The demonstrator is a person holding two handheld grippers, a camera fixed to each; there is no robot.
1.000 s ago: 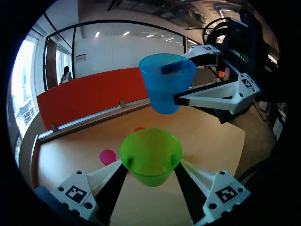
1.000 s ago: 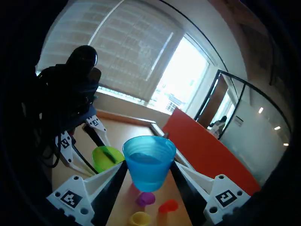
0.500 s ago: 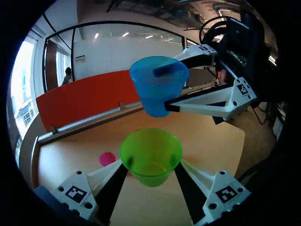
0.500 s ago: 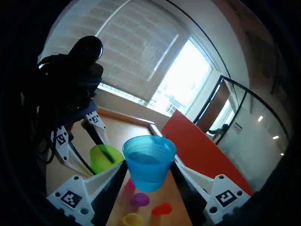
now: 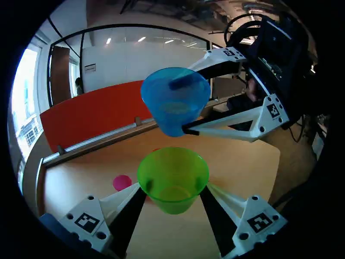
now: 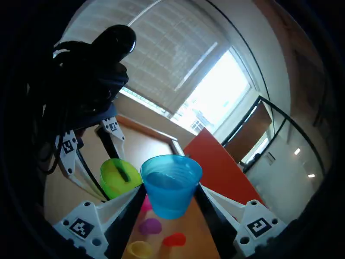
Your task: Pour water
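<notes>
- Fingers [image 5: 127, 213] of the left gripper [image 5: 172, 191] were closed on the green cup [image 5: 172, 179] from both sides and held it upright, close in. Whether it already held any liquid, I could not tell.
- Fingers [image 6: 125, 211] of the right gripper [image 6: 170, 192] were likewise clamped on the blue cup [image 6: 171, 185], with water showing inside it.
- In the left gripper view, the blue cup [image 5: 174, 101] had drifted left over the last second and started to tip, its mouth turning toward the green cup. It hung above and just beyond the green cup, not touching it.
- No stream was falling, so the pour looked about to begin. The blue cup would likely need more tilt, with its lip brought over the green mouth, or water could land on the counter.
- The pale wooden counter [image 5: 241, 159] carried a small pink cup [image 5: 122, 182] left of the green one. In the right gripper view a purple cup [image 6: 150, 225], a red cup [image 6: 174, 238] and a yellow cup [image 6: 138, 249] stood below the blue cup.
- Farther off, an orange partition [image 5: 95, 112] ran along the counter's far edge, with a glass wall [image 5: 129, 60] behind it. A blinded window [image 6: 172, 56] lit the other side of the room.
</notes>
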